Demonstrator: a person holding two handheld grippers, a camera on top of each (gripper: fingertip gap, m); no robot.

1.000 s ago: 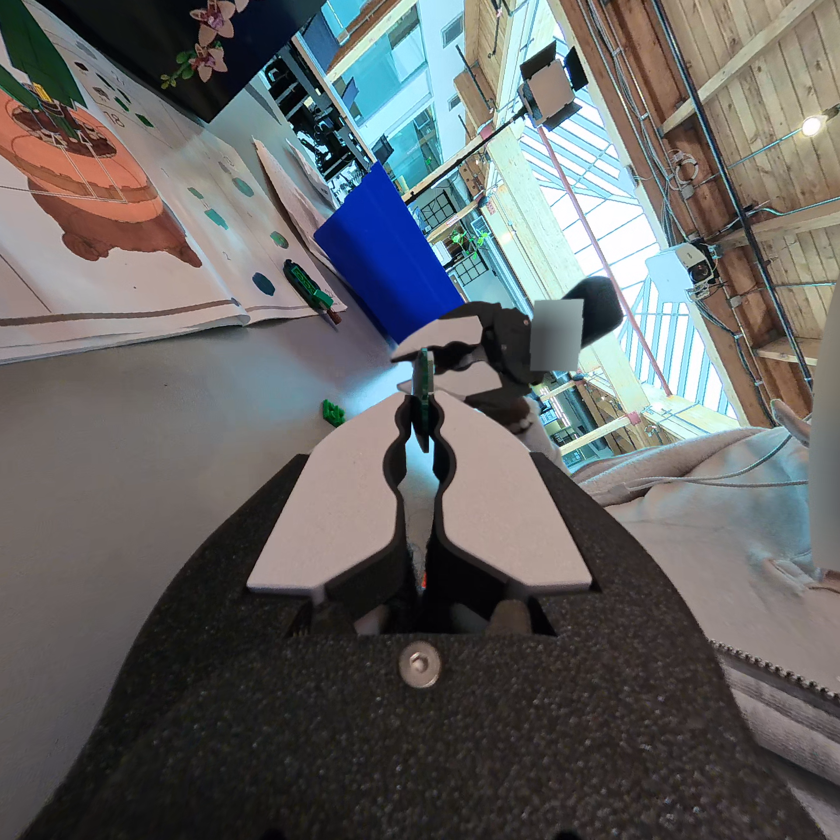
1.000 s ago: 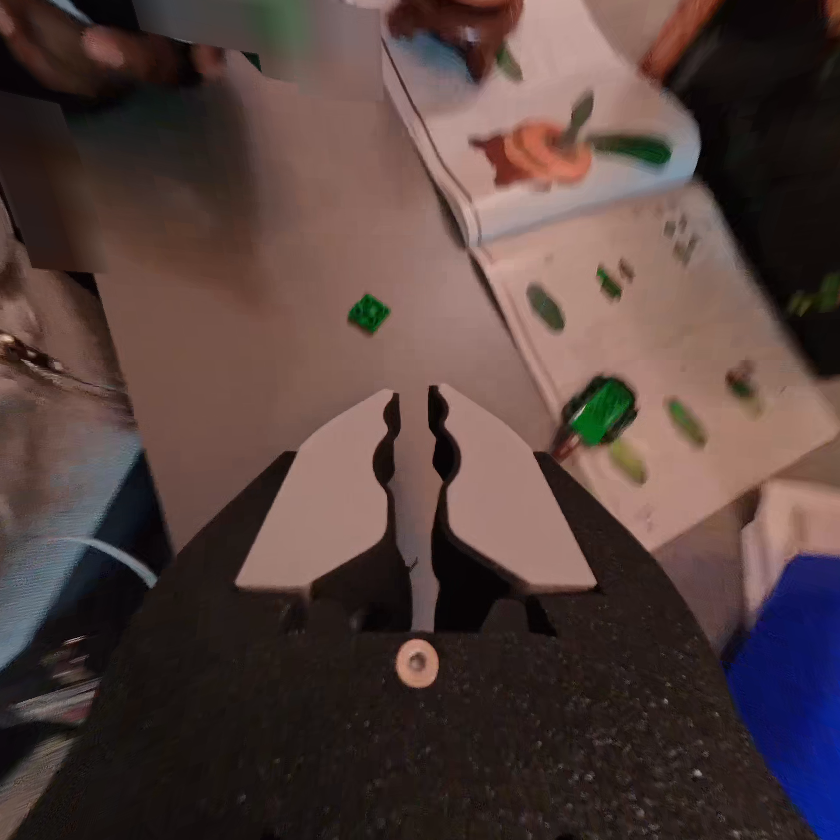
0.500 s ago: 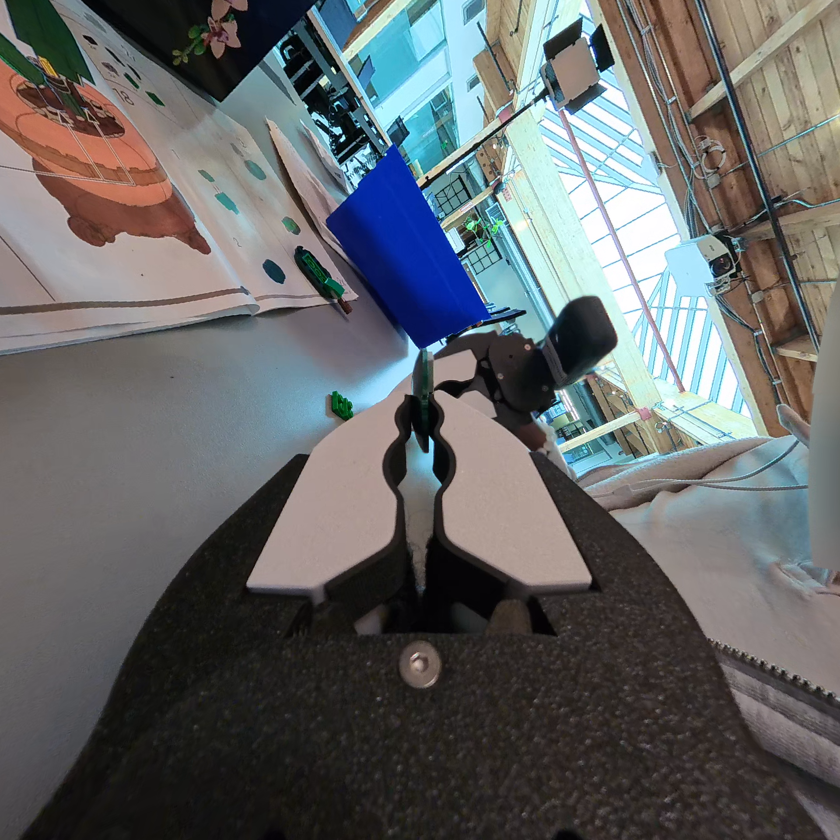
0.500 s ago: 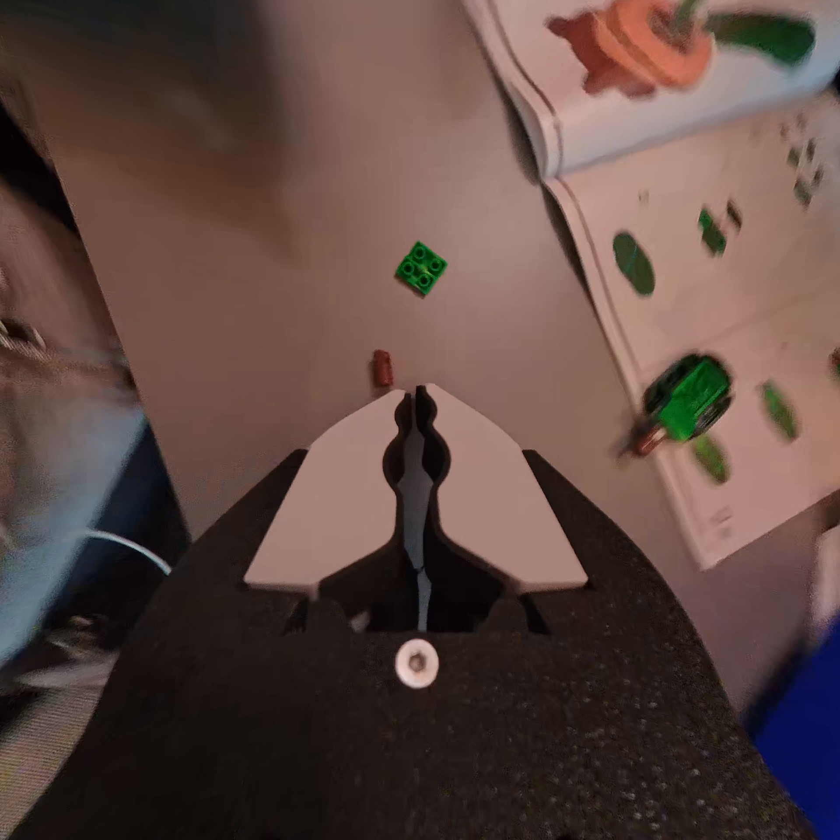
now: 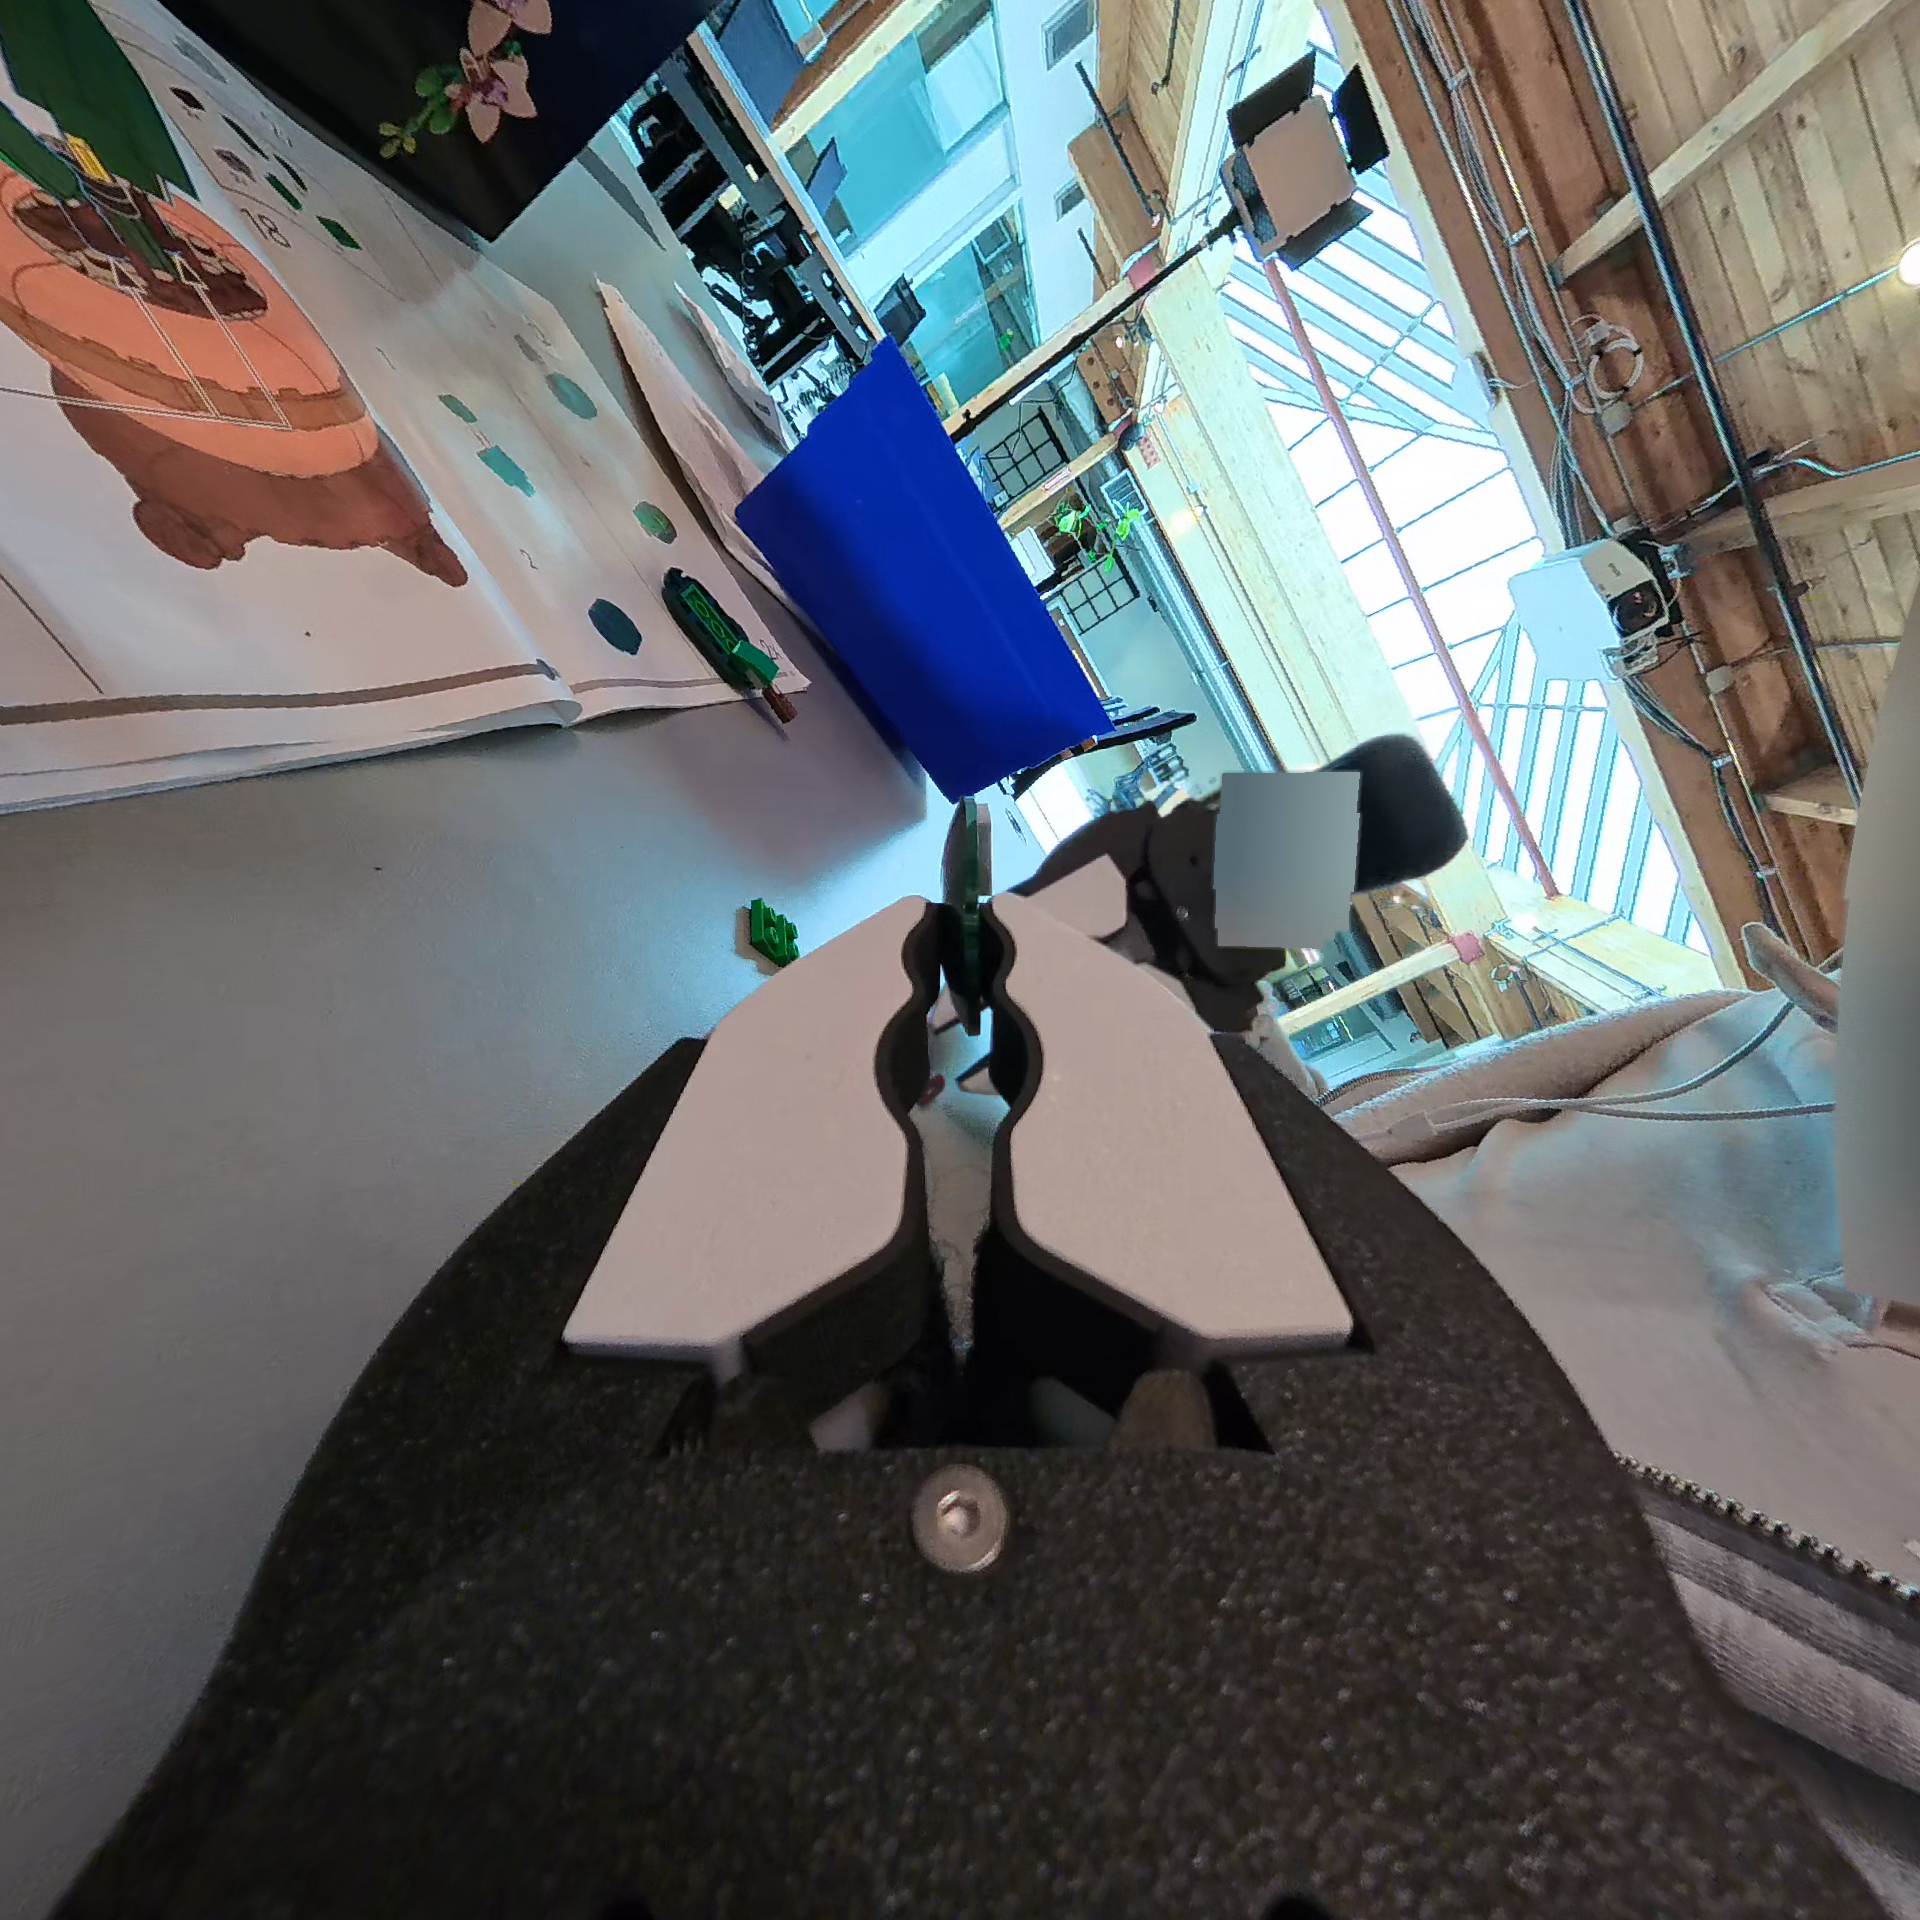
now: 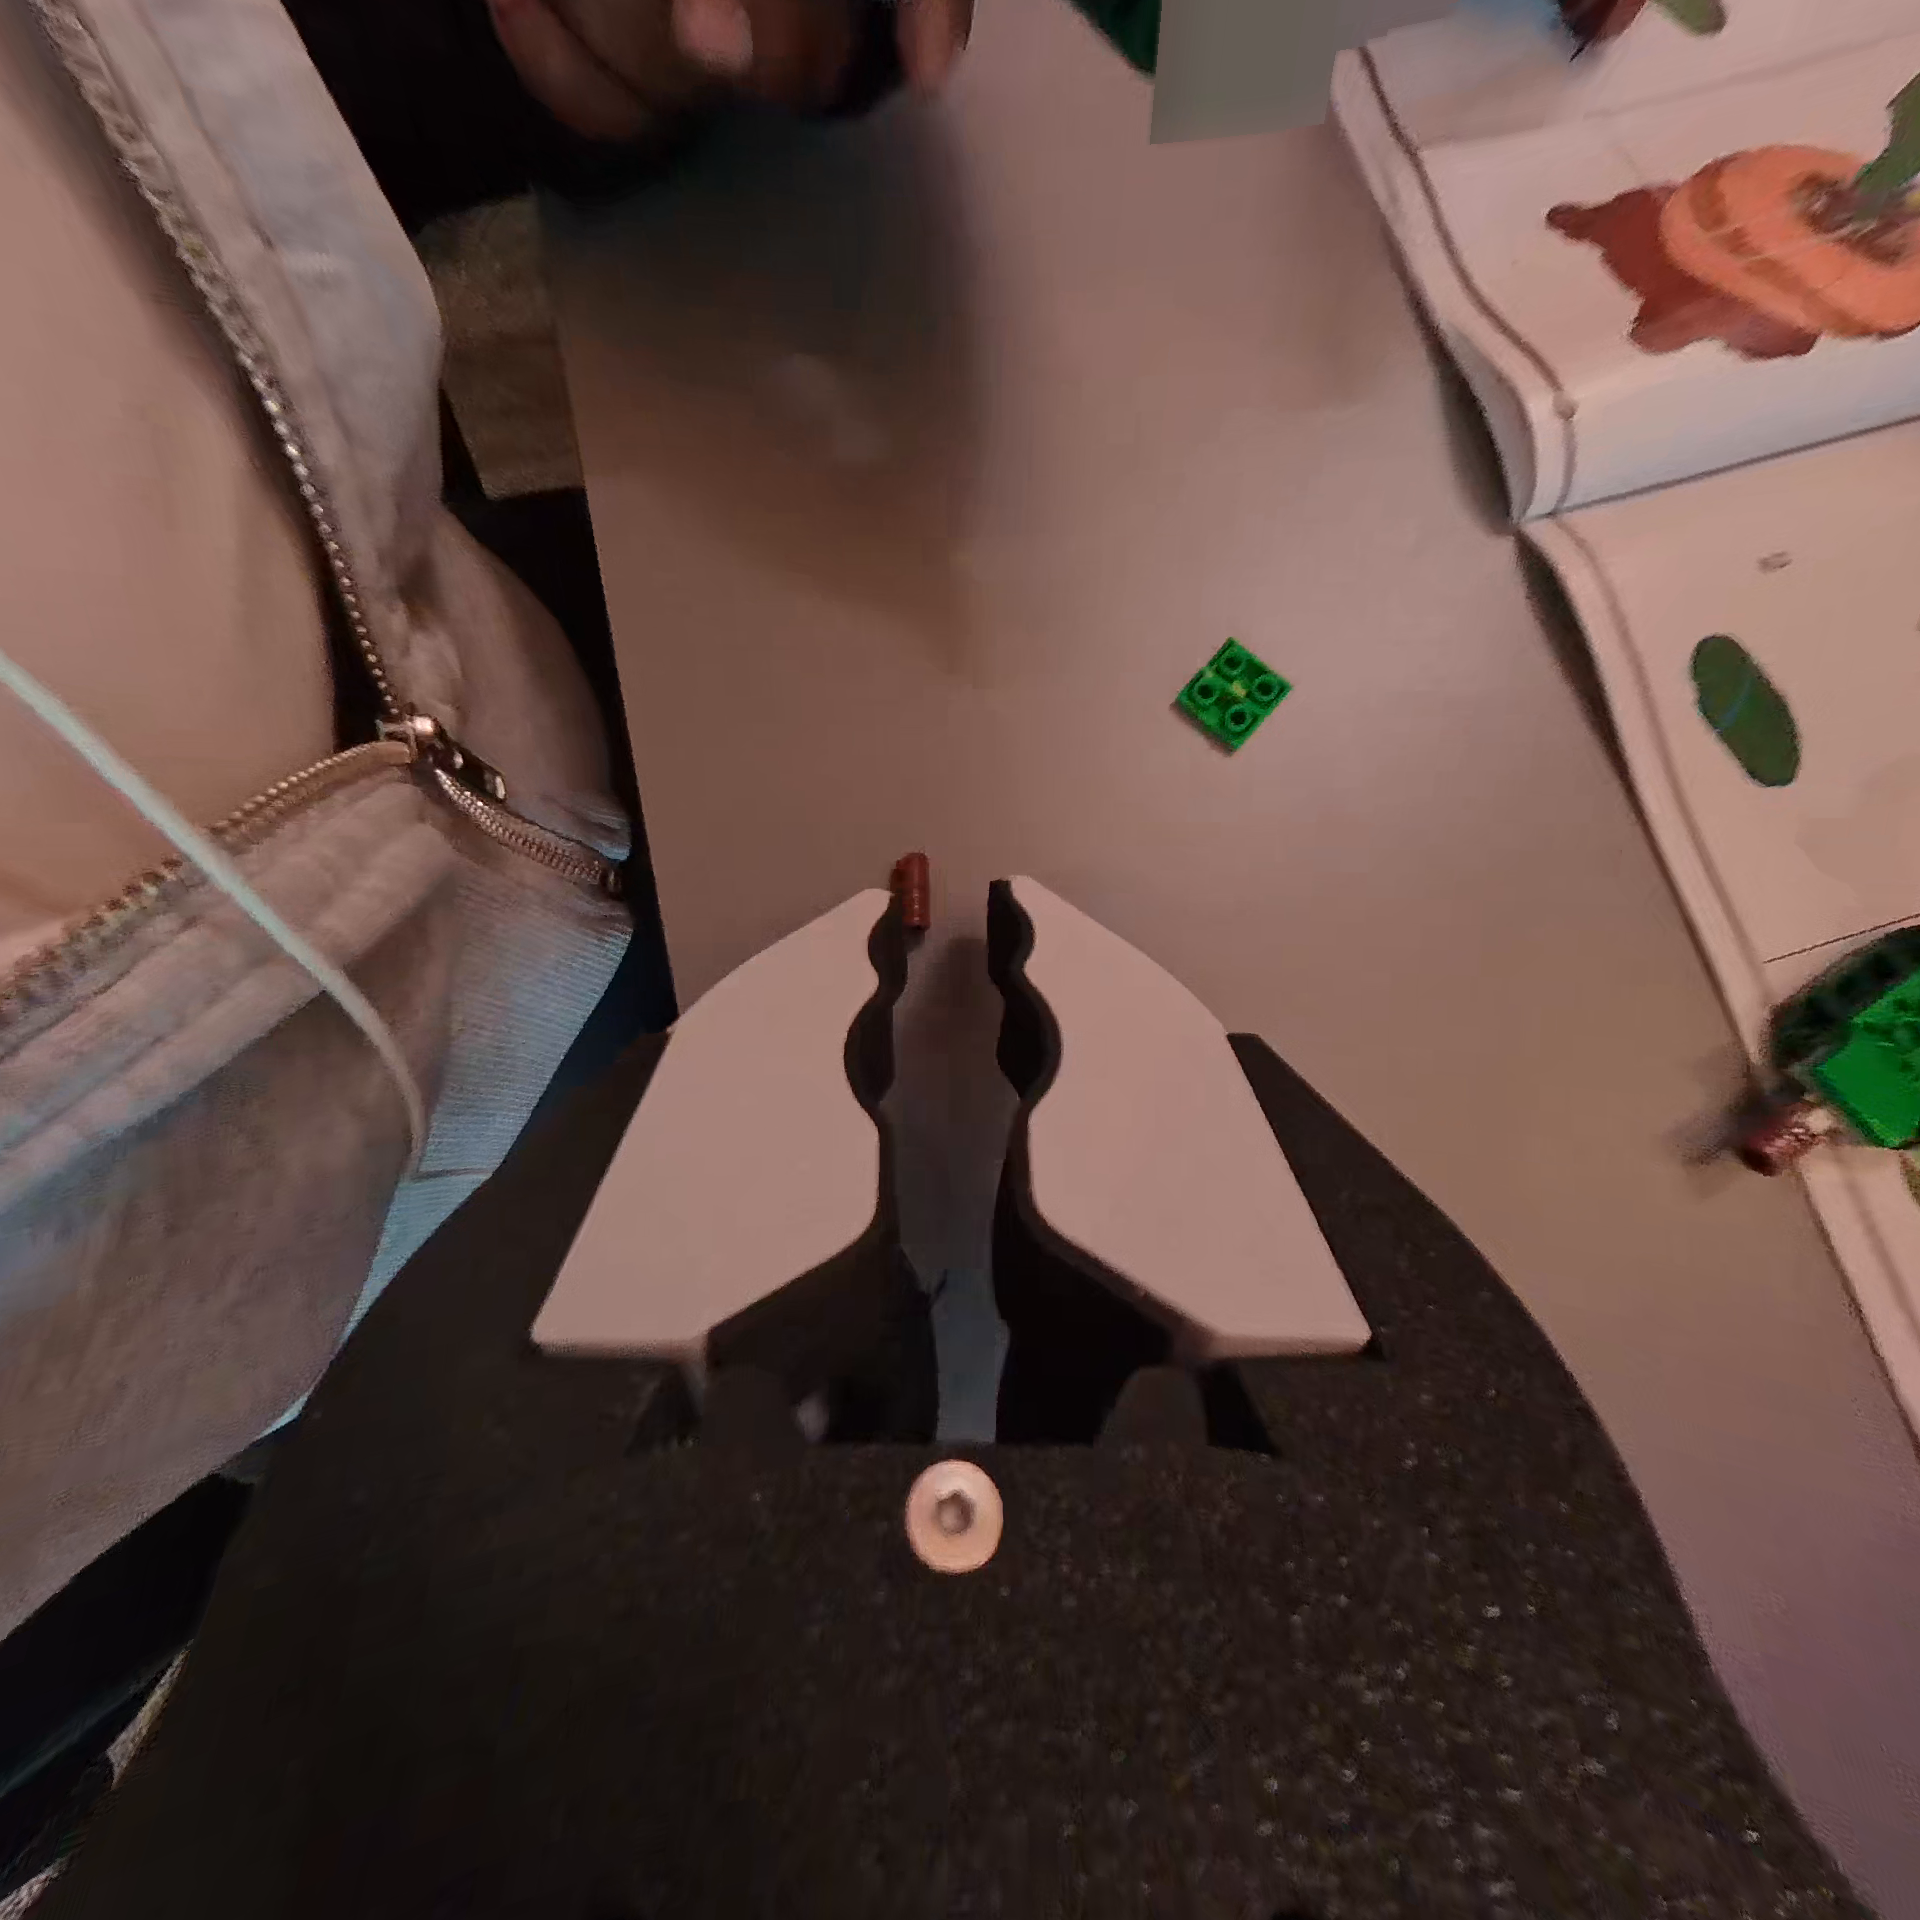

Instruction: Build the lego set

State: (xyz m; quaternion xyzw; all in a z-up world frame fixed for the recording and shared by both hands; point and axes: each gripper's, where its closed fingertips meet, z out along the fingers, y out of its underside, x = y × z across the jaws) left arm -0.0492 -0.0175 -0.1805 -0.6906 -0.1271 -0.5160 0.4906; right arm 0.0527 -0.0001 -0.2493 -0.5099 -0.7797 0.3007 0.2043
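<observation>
My left gripper [image 5: 961, 914] is shut on a thin dark green lego leaf piece [image 5: 964, 873], held edge-on above the grey table [image 5: 312, 1039]. My right gripper [image 6: 951, 894] is open just above the table, with a small brown lego pin [image 6: 914, 889] lying at its left fingertip. The right gripper also shows in the left wrist view [image 5: 1081, 904], just behind the leaf piece. A bright green 2x2 plate [image 6: 1233, 693] lies on the table ahead and to the right; it also shows in the left wrist view [image 5: 772, 932]. A partly built green assembly [image 6: 1870, 1060] with a brown pin lies on the instruction page.
The open instruction booklet [image 6: 1714, 343] lies along the right of the table and also shows in the left wrist view [image 5: 260, 468]. A blue bin [image 5: 914, 582] stands beyond it. A person's grey zipped jacket [image 6: 208, 727] is at the left, next to the table edge. My hands' fingertips stand some 12 cm from each other. My right gripper's tips are some 6 cm from the bright green 2x2 plate [image 6: 1233, 693].
My right gripper has opened and swung left toward the table's near edge; the brown pin now lies at its left fingertip. The left gripper has kept its hold on the leaf piece.
</observation>
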